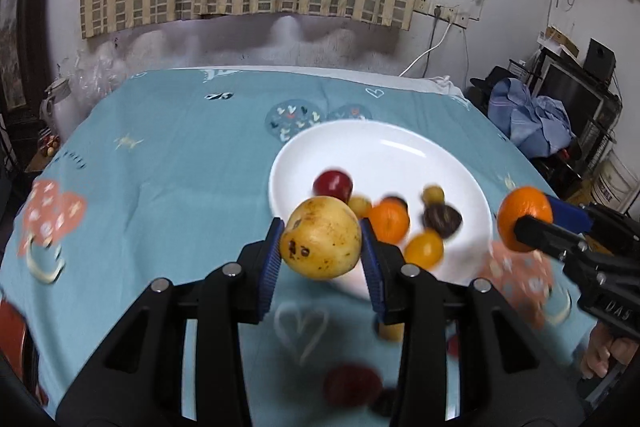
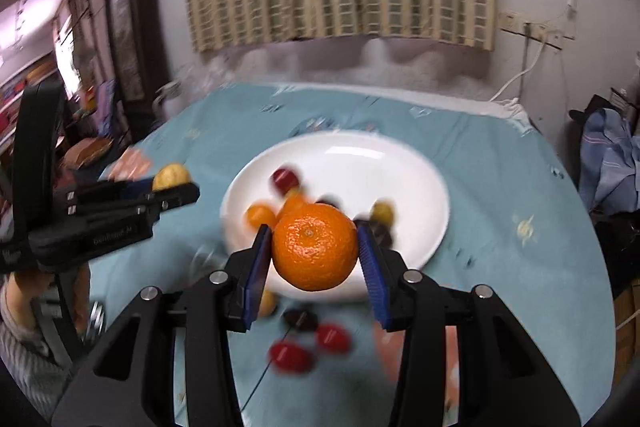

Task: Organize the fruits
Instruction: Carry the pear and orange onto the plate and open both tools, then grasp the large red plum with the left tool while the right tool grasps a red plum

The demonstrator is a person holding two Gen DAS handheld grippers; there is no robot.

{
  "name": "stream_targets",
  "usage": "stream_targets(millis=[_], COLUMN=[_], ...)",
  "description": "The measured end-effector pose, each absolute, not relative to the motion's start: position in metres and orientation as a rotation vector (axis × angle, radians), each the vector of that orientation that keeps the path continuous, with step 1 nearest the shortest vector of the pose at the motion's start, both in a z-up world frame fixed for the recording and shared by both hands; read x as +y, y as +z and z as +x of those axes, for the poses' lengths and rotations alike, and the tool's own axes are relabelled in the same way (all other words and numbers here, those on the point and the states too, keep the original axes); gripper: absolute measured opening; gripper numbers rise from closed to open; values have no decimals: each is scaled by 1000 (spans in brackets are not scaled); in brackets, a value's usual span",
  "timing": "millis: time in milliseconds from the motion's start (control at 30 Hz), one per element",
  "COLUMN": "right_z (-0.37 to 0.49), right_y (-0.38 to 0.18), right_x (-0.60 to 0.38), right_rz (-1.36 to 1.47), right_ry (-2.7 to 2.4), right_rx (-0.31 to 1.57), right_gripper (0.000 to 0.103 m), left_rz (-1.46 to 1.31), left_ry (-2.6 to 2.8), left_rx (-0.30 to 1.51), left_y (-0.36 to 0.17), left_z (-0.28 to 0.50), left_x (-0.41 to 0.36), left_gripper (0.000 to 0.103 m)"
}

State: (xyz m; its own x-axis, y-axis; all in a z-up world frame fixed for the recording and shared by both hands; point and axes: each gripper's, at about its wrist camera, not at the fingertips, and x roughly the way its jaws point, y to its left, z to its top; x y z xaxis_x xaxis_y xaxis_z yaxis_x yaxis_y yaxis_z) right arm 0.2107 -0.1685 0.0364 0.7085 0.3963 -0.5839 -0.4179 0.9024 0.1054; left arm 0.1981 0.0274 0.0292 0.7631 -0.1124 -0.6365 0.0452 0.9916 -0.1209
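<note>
My left gripper (image 1: 322,247) is shut on a spotted yellow pear (image 1: 320,239), held above the near edge of the white plate (image 1: 380,147). My right gripper (image 2: 316,255) is shut on an orange mandarin (image 2: 315,247), held above the plate's near rim (image 2: 340,155). The mandarin also shows at the right of the left wrist view (image 1: 525,223), and the pear at the left of the right wrist view (image 2: 171,177). On the plate lie a red fruit (image 1: 333,184), an orange (image 1: 389,223), small yellow fruits (image 1: 424,247) and a dark fruit (image 1: 442,219).
The plate sits on a blue patterned cloth (image 1: 168,155) over a round table. Red fruits (image 2: 291,355) and a dark fruit (image 2: 300,319) lie on the cloth in front of the plate. A curtain and wall stand behind; clutter and blue clothes (image 1: 528,115) are at the right.
</note>
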Motion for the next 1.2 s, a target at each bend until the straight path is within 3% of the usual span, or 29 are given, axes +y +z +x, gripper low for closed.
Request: stream_targets(millis=[333, 400, 433, 467, 500, 867, 1000, 1200], right_z=[315, 321, 325, 325, 321, 217, 174, 154], right_y=[-9, -15, -17, -17, -13, 29, 21, -10], right_x=[-168, -164, -162, -162, -165, -202, -220, -229], right_rz=[38, 87, 108, 136, 158, 199, 265, 255], right_ry=[390, 404, 408, 416, 414, 458, 490, 453], right_rx=[783, 805, 820, 827, 808, 714, 705, 722], right_gripper=[45, 45, 48, 52, 59, 64, 71, 72], left_rz=[-136, -151, -153, -151, -146, -157, -172, -163], left_ry=[-54, -65, -66, -59, -56, -3, -8, -82], left_rx=[787, 789, 779, 756, 745, 735, 752, 735], left_y=[-10, -12, -12, -9, -5, 1, -11, -21], left_z=[266, 268, 266, 262, 259, 173, 136, 107], left_x=[38, 39, 39, 39, 38, 52, 52, 31], left_gripper=[39, 56, 75, 79, 79, 80, 80, 84])
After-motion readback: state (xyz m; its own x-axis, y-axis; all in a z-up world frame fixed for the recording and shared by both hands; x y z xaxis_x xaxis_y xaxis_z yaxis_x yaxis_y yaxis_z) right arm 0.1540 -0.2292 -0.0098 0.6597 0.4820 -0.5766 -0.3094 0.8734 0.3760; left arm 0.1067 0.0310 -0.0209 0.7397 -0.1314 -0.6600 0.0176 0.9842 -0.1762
